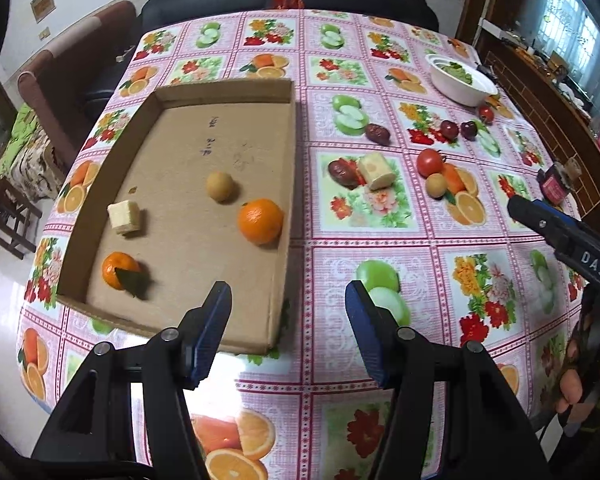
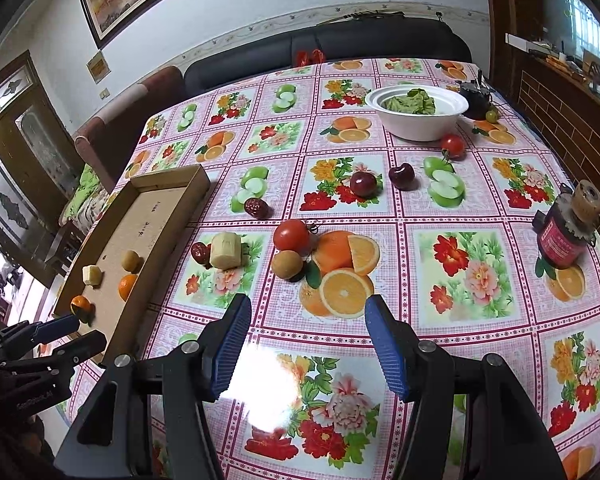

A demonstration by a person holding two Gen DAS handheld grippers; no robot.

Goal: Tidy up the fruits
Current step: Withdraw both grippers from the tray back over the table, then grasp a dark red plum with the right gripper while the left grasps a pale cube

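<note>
Four pieces already lie in the cardboard tray on the bench: a large orange by its right wall, a leafy mandarin at the near left, a pale cut chunk and a small tan round fruit. Out on the flowered cloth, a tomato touches another tan round fruit; left of them a second pale chunk rests against a red date. Farther back sit another date, two dark cherries, and a small tomato just beside the white bowl of what looks like greens, though the view there is too small to be sure. A dark red jar stands at the right edge. The left gripper hovers over the tray's near right corner, fingers released and nothing between them. The right gripper hangs above the cloth, near the tomato pair, fingers likewise spread and empty
</note>
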